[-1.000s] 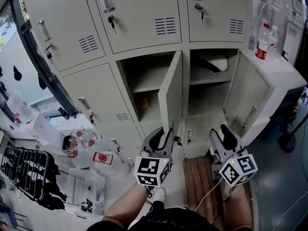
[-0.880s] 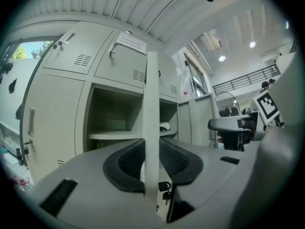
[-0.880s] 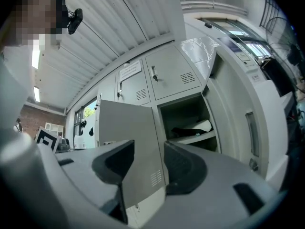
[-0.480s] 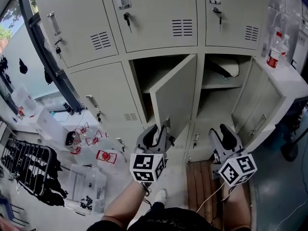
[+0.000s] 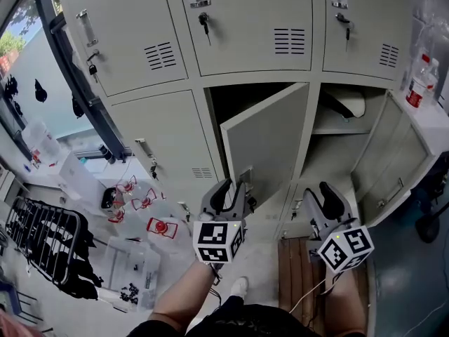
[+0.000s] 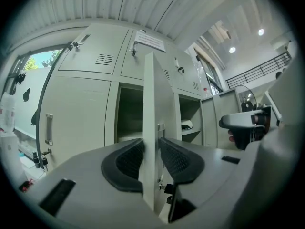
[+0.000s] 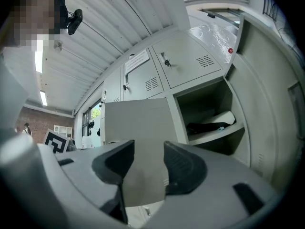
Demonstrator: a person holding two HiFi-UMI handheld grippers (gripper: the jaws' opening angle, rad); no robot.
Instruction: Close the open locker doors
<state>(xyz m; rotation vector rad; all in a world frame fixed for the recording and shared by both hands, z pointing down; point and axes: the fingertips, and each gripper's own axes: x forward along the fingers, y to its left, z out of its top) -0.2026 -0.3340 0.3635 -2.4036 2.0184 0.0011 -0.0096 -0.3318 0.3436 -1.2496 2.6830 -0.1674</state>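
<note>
I judge these doors to be thin painted sheet steel. They are light and stiff enough to push, they swing freely on their hinges, and the smooth paint lets a pad slide rather than bite. The best place to take one is the free edge near the latch, far from the hinge, where a small shove turns it. A flat push on the face should do as well as a pinch, and a door this light will likely bang if it is thrown.

My left claw (image 6: 151, 151) straddles the free edge of the middle door (image 5: 263, 142), which stands partly swung toward its opening. The jaws are about half spread and have just been easing wider. The edge is between them, and both pads look to touch it, one on each face, beside the latch (image 6: 161, 128).

My right claw (image 7: 148, 161) holds nothing. Its jaws stand apart, with only the middle door's face showing through the gap, well beyond them. The right door (image 5: 393, 163) hangs wide open, off to the right of this claw and past it. Its locker lies ahead and to the right, with a dark thing and a pale one on the shelf.

By my count:
- two doors are open
- four closed doors show in full: three above and one to the left of my left claw
- two bottles (image 5: 421, 79) stand on the locker top far to the right
</note>
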